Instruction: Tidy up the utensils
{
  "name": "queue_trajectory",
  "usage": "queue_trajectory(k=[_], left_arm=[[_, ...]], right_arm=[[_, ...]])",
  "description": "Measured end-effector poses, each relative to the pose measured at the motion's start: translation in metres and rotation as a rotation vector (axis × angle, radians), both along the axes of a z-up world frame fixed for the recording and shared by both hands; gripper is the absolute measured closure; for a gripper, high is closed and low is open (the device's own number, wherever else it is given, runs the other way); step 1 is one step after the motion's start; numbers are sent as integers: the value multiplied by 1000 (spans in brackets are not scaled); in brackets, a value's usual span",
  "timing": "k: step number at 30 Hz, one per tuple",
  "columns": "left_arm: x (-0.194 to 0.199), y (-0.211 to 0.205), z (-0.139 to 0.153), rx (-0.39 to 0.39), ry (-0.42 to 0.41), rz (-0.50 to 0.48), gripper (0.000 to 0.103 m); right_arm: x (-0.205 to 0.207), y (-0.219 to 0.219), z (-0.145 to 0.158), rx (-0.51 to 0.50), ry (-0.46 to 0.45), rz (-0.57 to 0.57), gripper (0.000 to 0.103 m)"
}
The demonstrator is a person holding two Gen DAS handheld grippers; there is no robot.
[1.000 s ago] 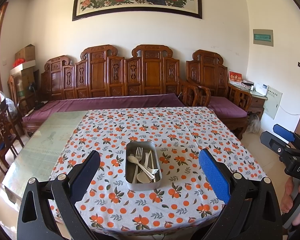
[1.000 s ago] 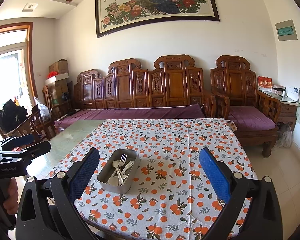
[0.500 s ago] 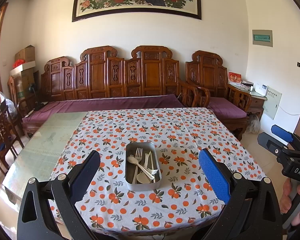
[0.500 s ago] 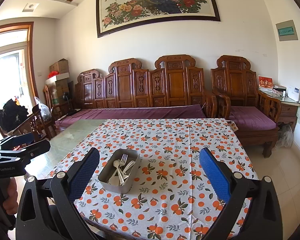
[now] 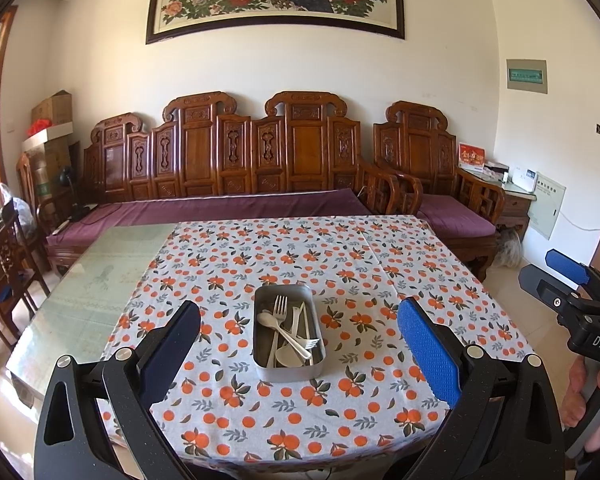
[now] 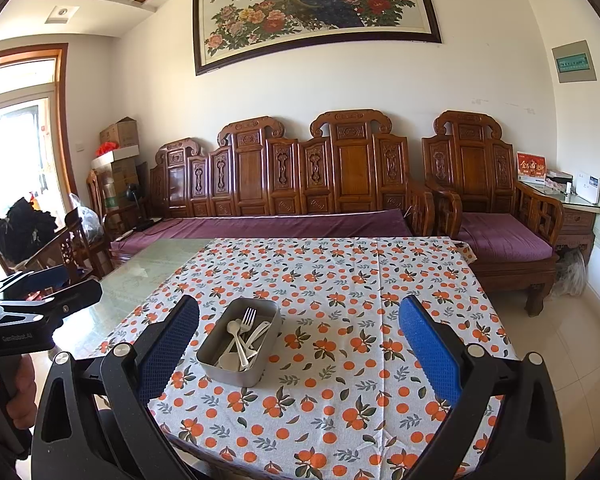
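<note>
One rectangular grey metal tin sits on the orange-patterned tablecloth, long axis running away from us, holding one steel fork, spoons and more. Left gripper and right gripper hover wide apart, empty.

We see our right gripper spread wide above the tablecloth, the steel utensil tin lying between its fingers.

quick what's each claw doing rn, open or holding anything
Left claw: open, holding nothing, short of the metal tray of utensils.
Right claw: open, holding nothing.
</note>
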State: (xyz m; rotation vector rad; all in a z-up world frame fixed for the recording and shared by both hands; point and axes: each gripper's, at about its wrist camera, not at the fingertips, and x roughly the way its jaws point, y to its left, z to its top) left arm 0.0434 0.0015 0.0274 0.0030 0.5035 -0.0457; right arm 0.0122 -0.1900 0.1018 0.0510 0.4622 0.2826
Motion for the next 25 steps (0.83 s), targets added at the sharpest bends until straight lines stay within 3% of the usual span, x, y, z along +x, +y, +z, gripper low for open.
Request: queue_trajectory(k=[25], left_arm=[[1, 1, -1, 5, -1, 8, 8]], right_arm=[[-1, 2, 0, 0, 0, 0, 2]])
